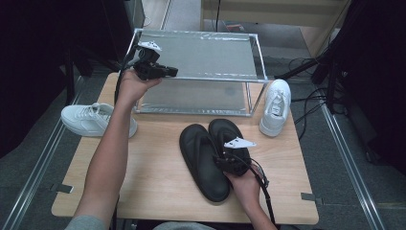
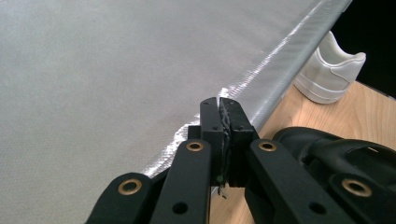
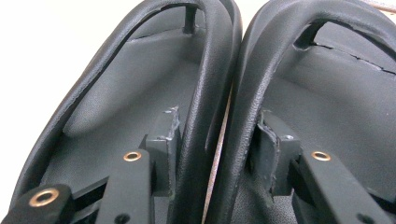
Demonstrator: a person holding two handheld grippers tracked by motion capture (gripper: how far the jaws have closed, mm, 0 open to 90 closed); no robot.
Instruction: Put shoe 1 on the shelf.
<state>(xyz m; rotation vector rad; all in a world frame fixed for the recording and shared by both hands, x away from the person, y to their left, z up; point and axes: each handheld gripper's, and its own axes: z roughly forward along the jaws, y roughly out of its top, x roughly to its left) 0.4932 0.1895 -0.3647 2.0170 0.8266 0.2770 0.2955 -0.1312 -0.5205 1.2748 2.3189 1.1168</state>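
Observation:
A pair of black thong sandals [image 1: 203, 165] lies side by side on the wooden table [image 1: 158, 187], toes pointing away from me. My right gripper [image 1: 228, 154] reaches down into them. In the right gripper view its jaws straddle the two inner straps, one pad inside the left sandal [image 3: 140, 79], the other inside the right sandal [image 3: 327, 79], and the right gripper [image 3: 218, 130] pinches the straps together. My left gripper [image 1: 172, 72] is held up at the front left corner of a two-tier rack [image 1: 201, 55]. In the left gripper view the left gripper [image 2: 223, 105] is shut with nothing in it, above the rack's silver top shelf [image 2: 93, 70].
One white sneaker [image 1: 93, 120] lies on the table's left side by my left forearm. A second white sneaker [image 1: 276, 105] stands to the right of the rack, and shows as a sneaker [image 2: 329, 74] past the shelf edge in the left gripper view. Cables run across the floor at right.

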